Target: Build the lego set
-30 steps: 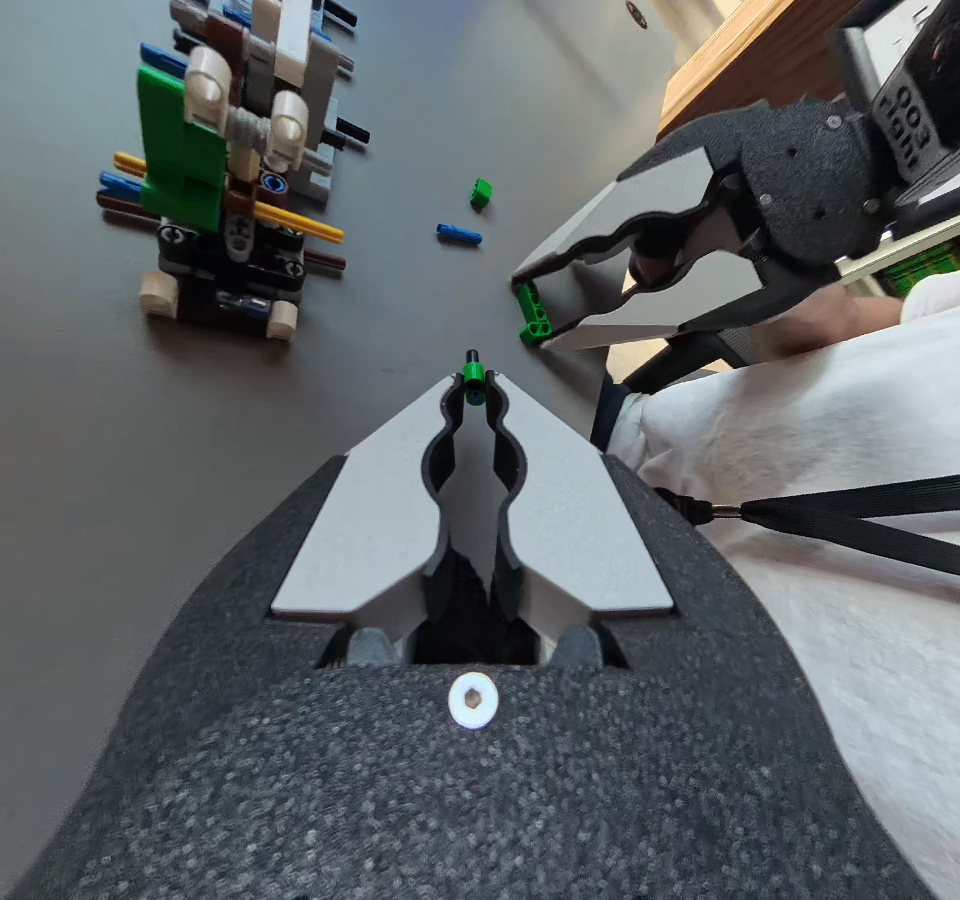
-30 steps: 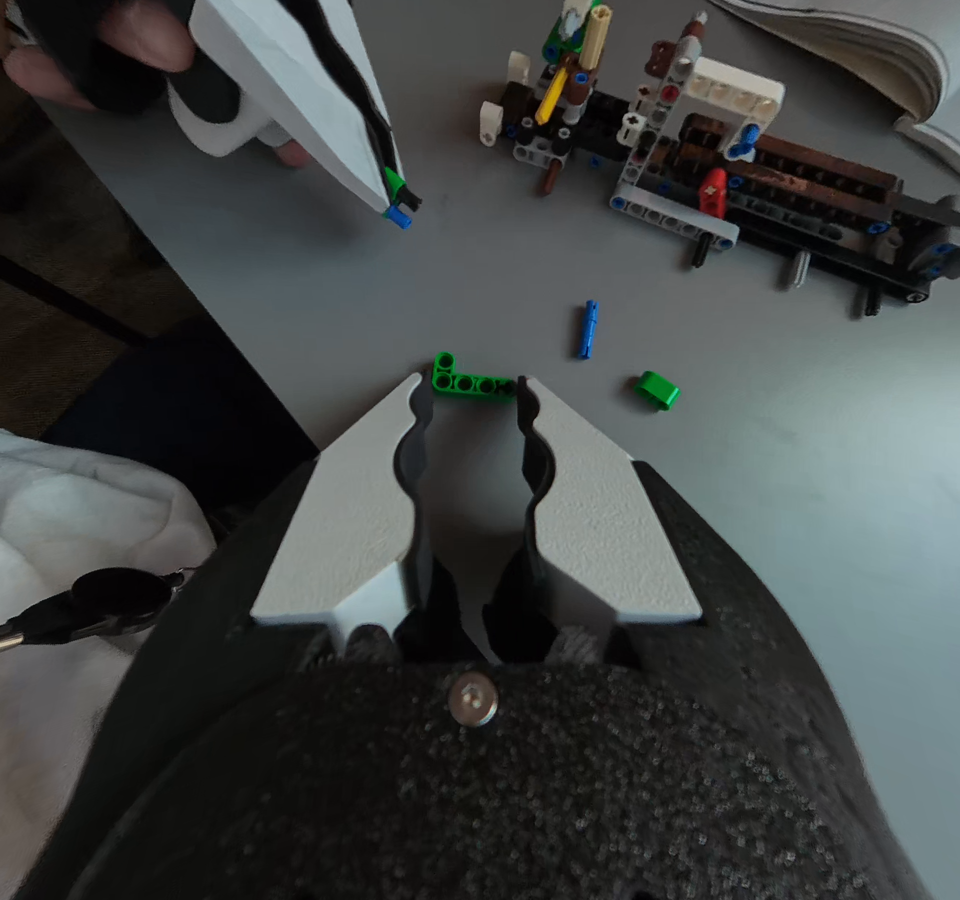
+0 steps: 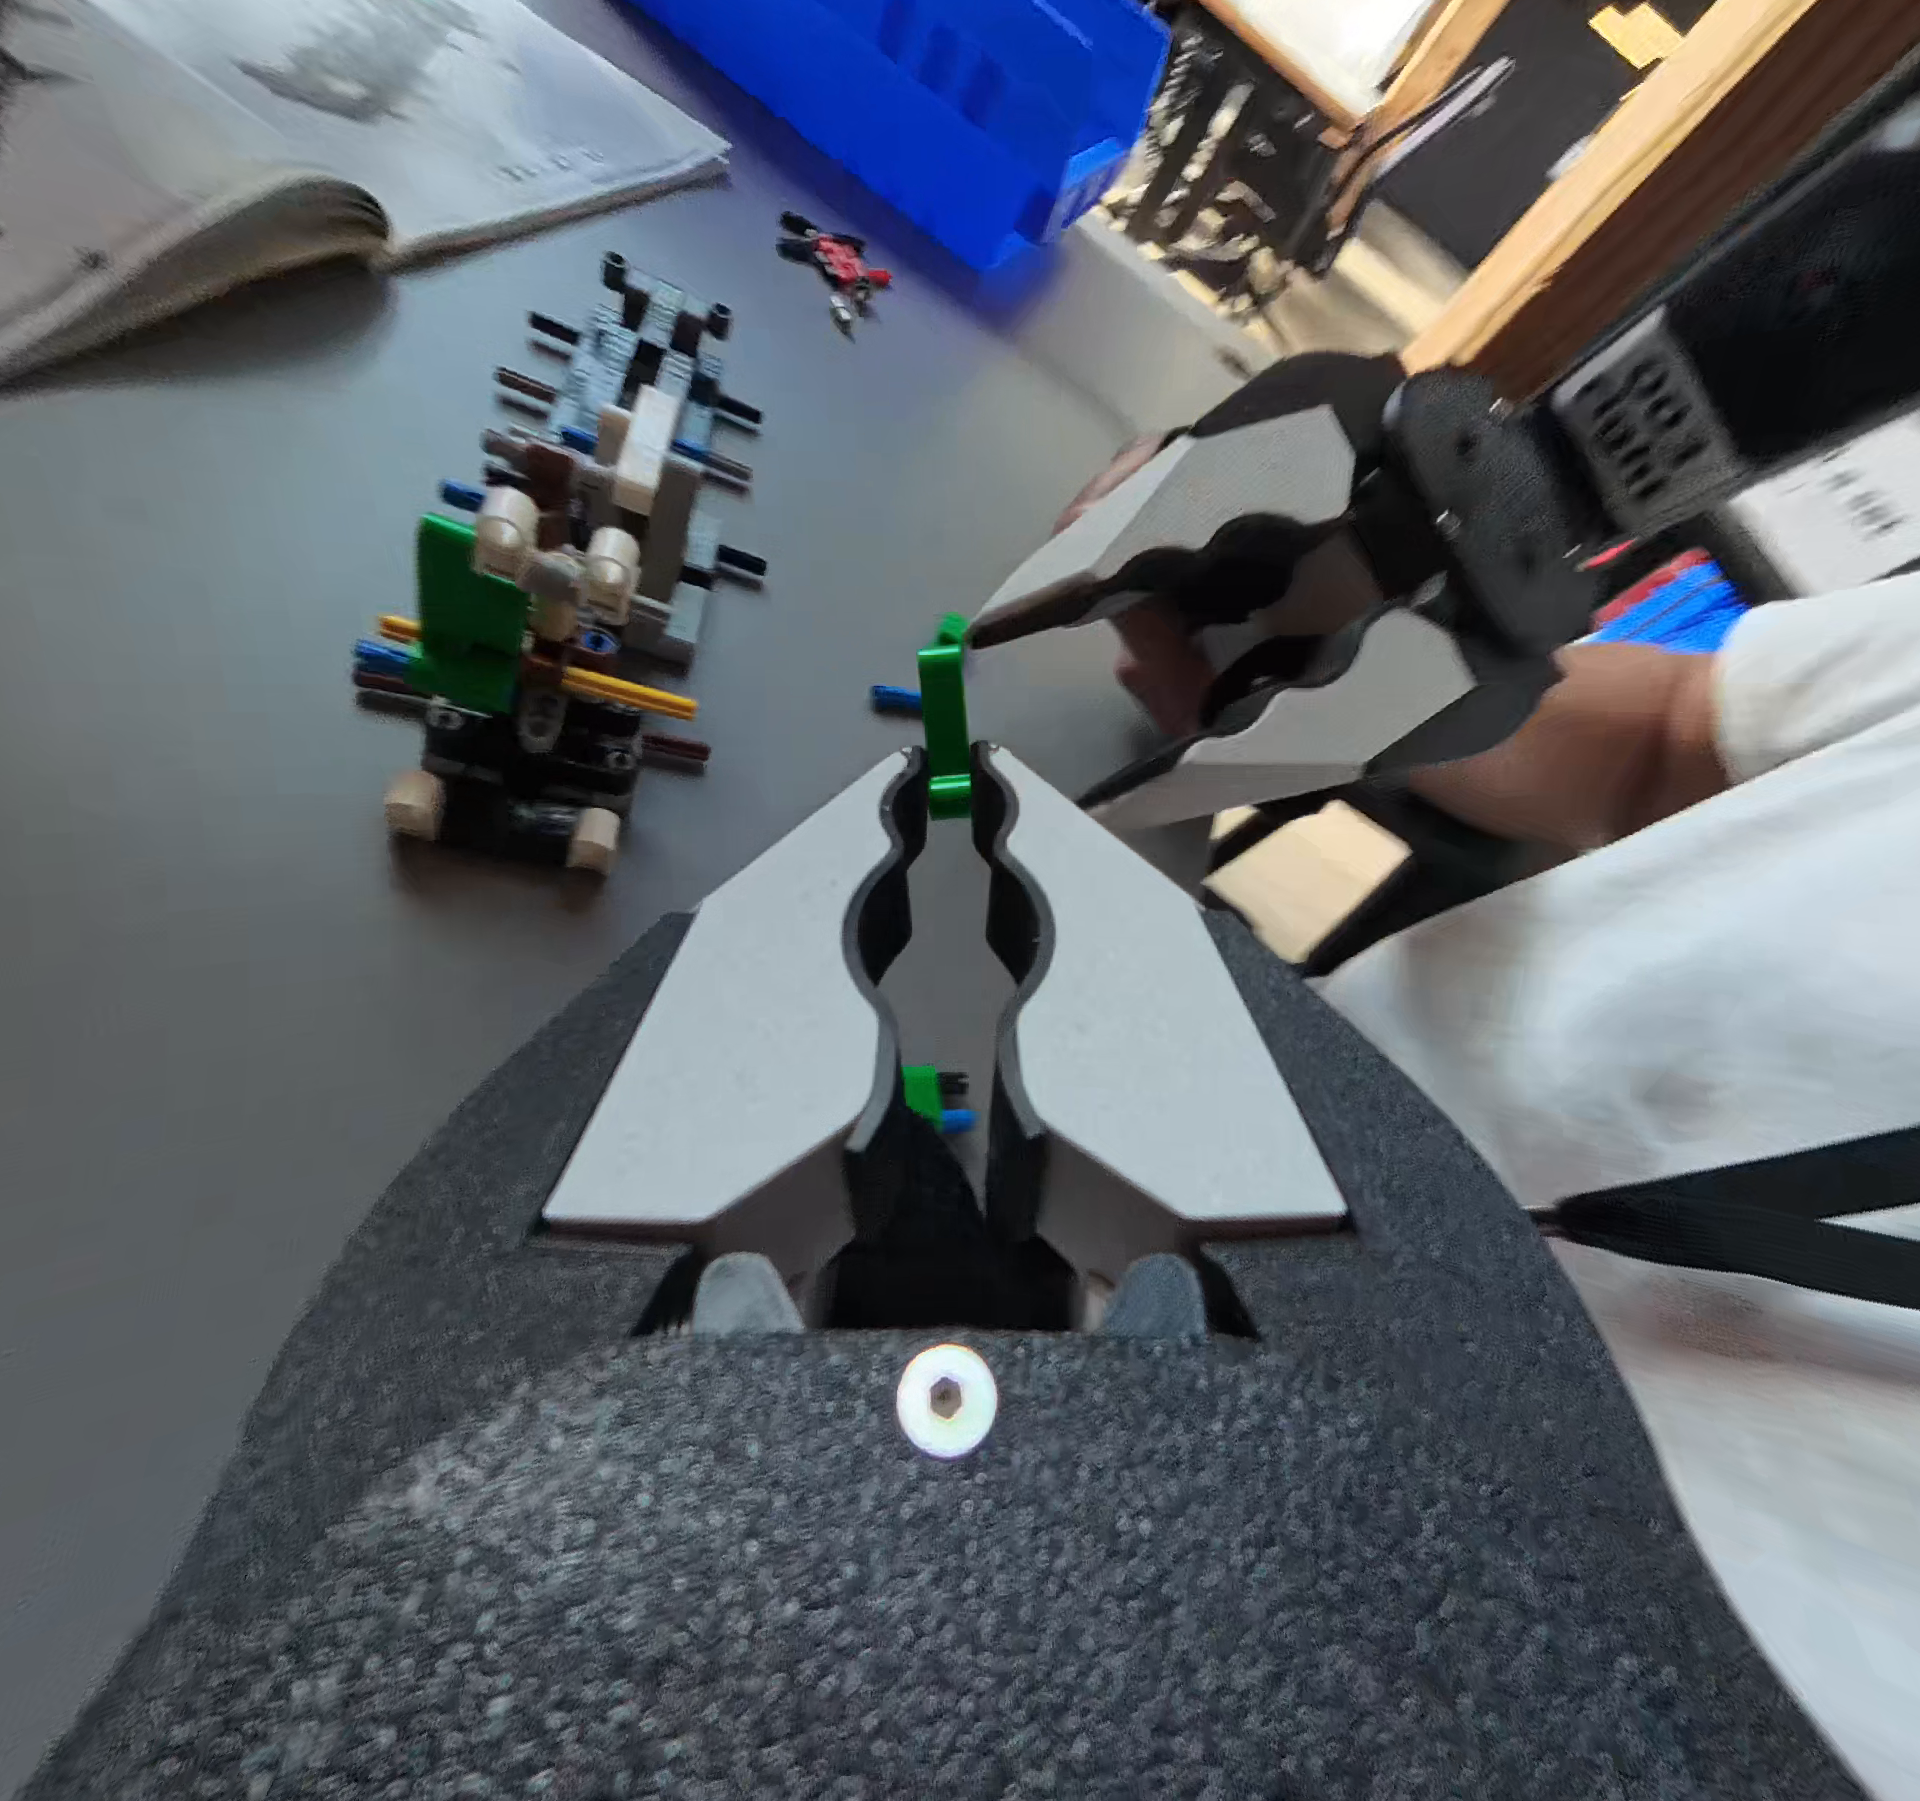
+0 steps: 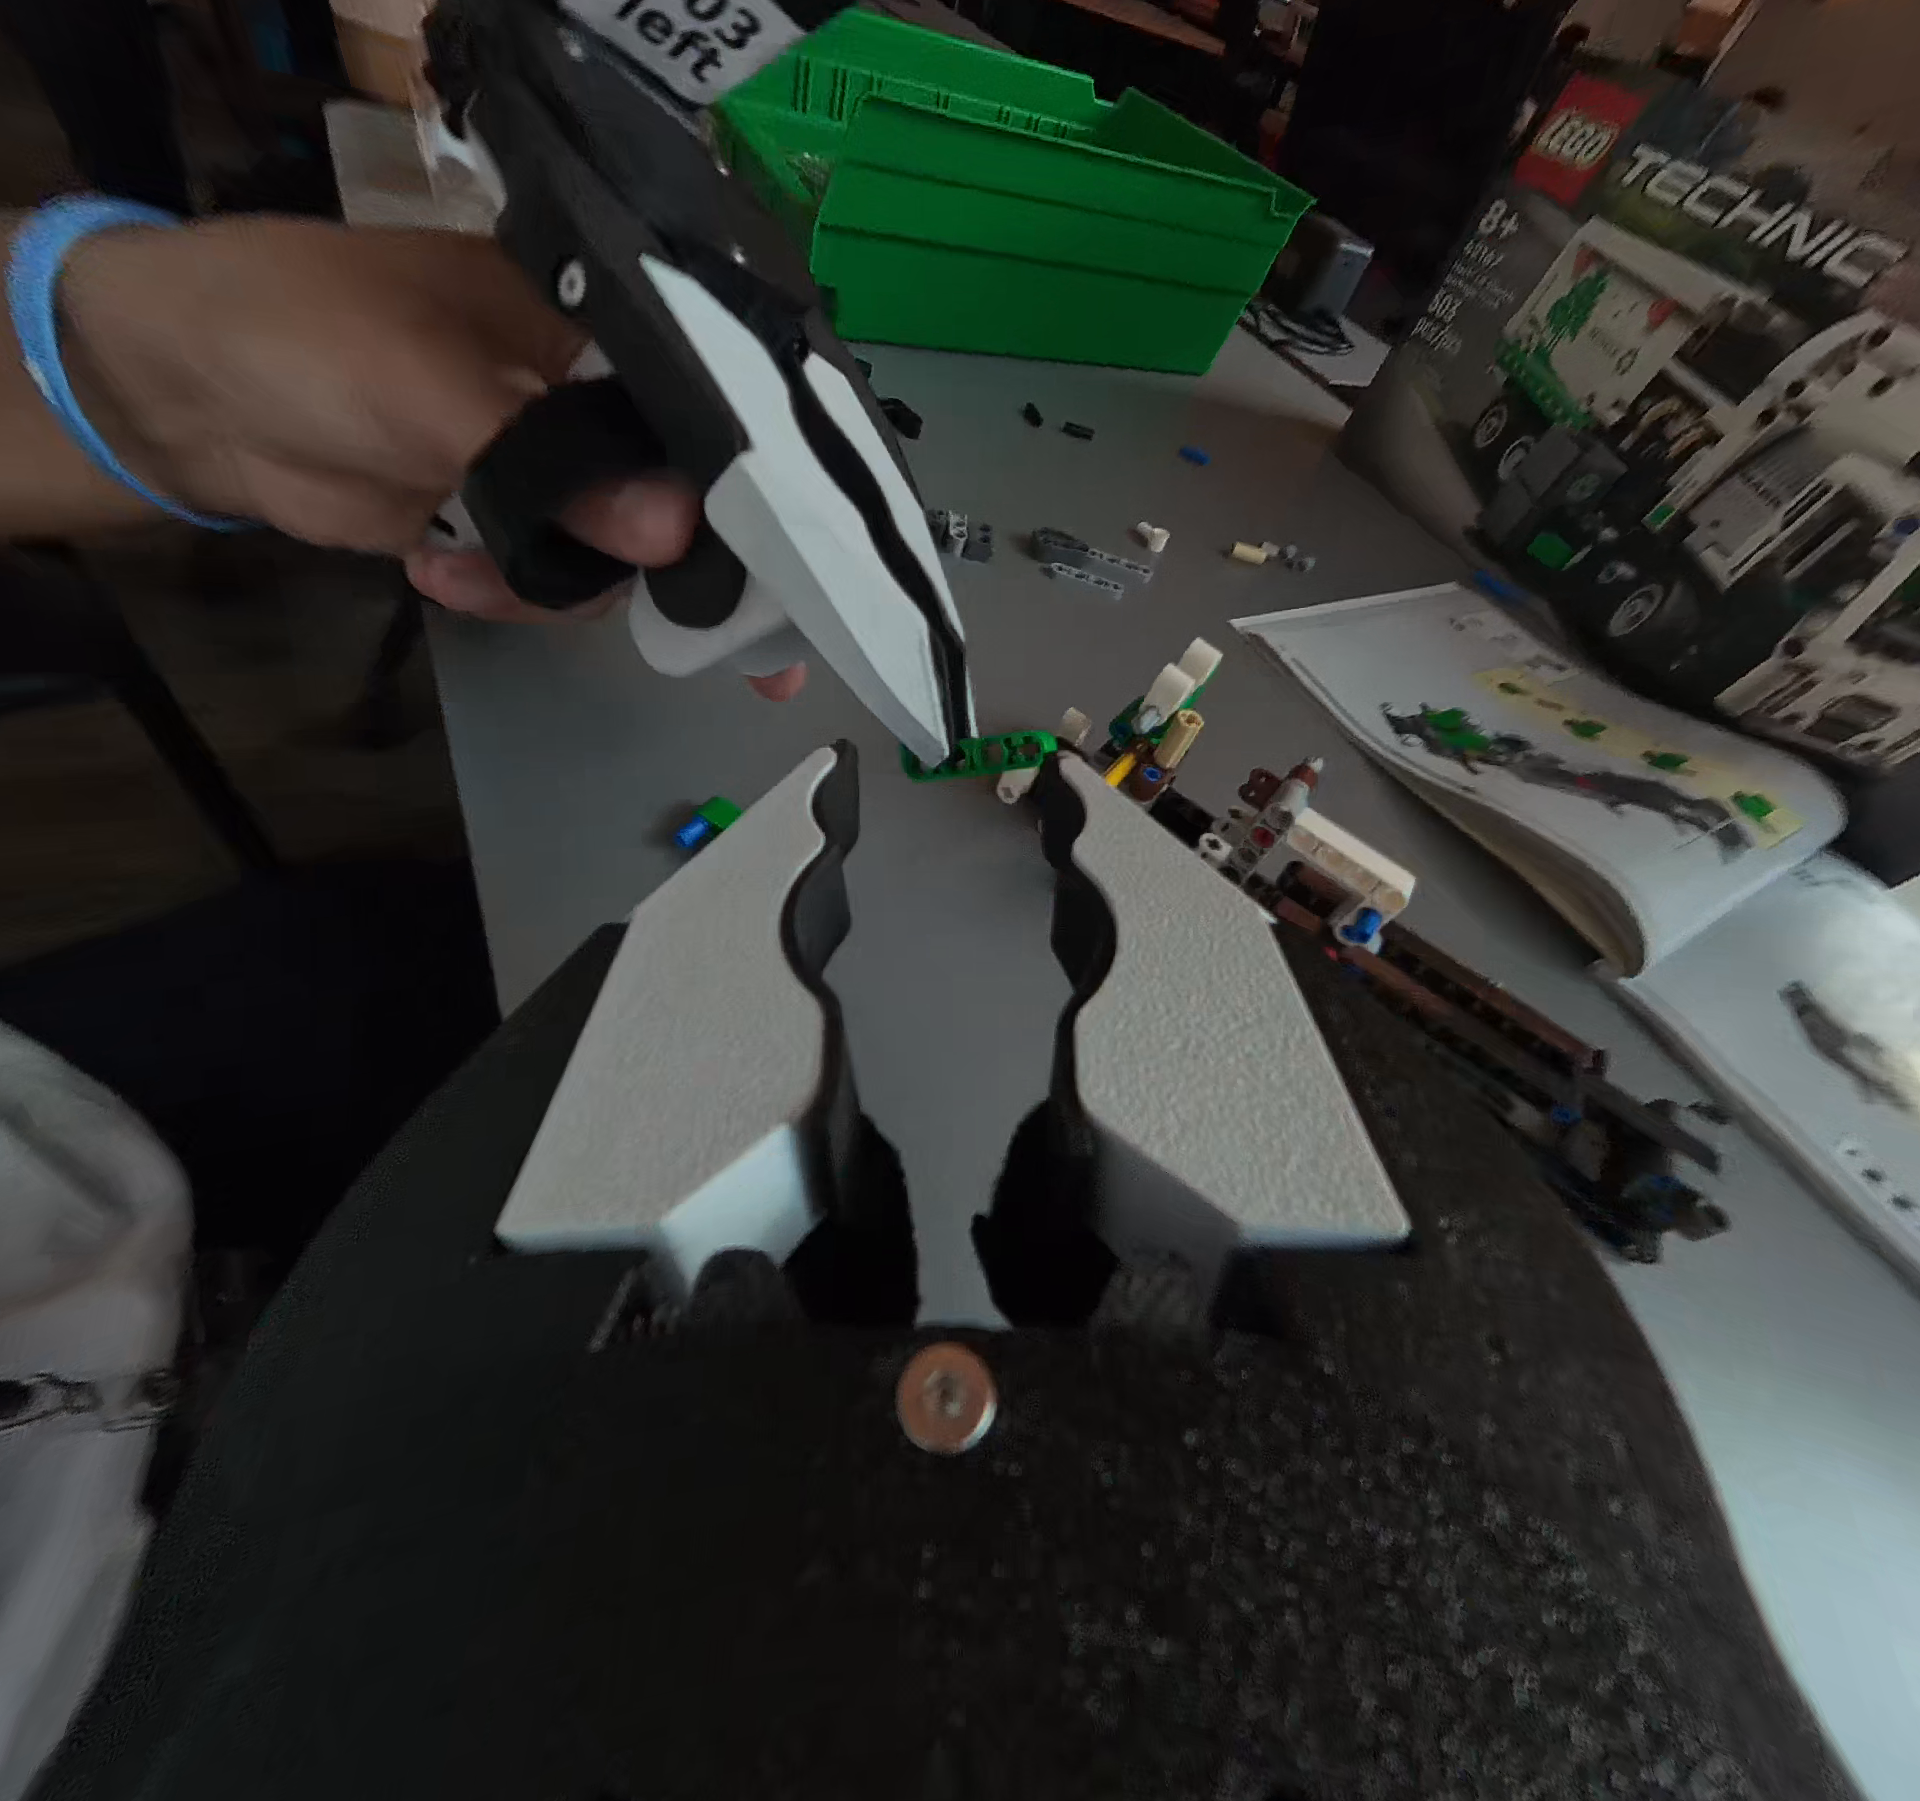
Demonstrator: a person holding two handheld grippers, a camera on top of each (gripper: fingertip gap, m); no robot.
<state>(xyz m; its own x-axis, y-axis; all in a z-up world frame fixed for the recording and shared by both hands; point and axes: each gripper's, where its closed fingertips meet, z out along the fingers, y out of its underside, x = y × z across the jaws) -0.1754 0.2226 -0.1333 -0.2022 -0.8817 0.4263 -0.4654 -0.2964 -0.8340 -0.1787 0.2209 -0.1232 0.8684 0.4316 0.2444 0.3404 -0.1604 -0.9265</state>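
My left gripper (image 3: 948,764) pinches the green beam (image 3: 943,712). My right gripper (image 4: 948,764) hangs open beside it, above the table (image 3: 208,920).

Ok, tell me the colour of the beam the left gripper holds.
Green, clearest in the left wrist view.

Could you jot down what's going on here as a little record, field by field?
Left claw: shut on the green L-shaped plastic beam
Right claw: open, holding nothing
Part-built model of mixed bricks: resting on the grey table
Open instruction booklet: lying beside the model
Green plastic bin: at the table's far end
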